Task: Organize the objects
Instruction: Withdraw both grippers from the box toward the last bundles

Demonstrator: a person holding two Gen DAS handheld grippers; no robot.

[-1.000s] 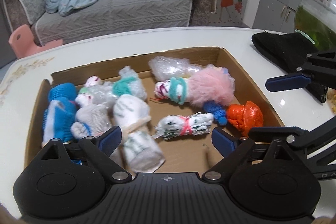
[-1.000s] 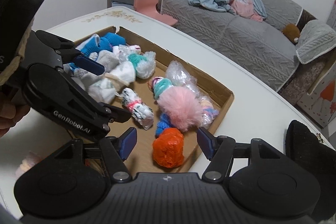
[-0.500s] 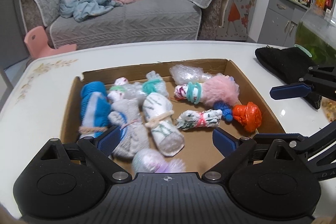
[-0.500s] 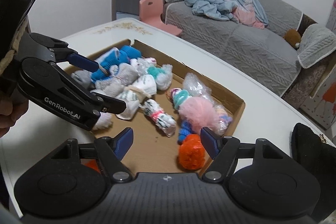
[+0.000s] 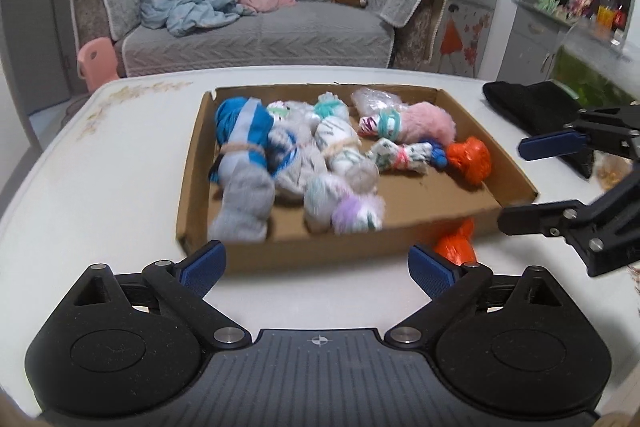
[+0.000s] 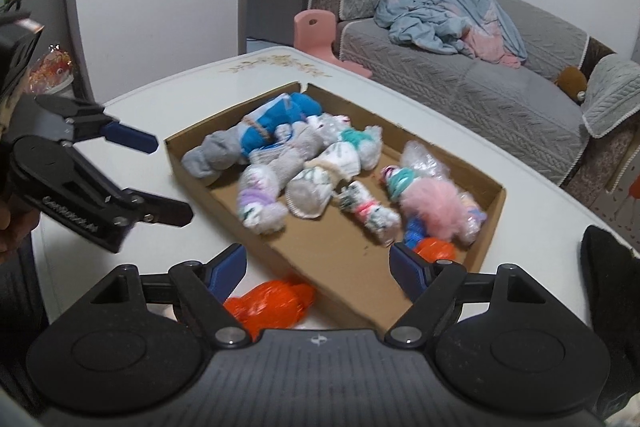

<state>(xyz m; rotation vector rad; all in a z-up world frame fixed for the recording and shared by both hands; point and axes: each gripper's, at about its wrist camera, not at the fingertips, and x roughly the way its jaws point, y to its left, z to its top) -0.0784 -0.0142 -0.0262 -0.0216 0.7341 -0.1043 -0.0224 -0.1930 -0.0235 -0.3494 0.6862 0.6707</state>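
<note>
Left gripper [image 5: 316, 265] jaws wide apart and empty, right gripper [image 6: 318, 265] jaws just opening, empty, cardboard tray [image 5: 192, 163] of sock bundles ahead, orange bundle [image 6: 268, 305] on white table [image 5: 100, 179]

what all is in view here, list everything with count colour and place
cardboard box: one, brown, on table
table: one, white
sock bundles: several, blue, grey, white, inside box
fluffy bundle: one, pink, inside box
orange bundles: two, one in box's right corner, one on table outside near wall
black cloth: one, right of box
sofa: one, grey, behind
left gripper: fingers open, empty
right gripper: fingers just opening, empty
</note>
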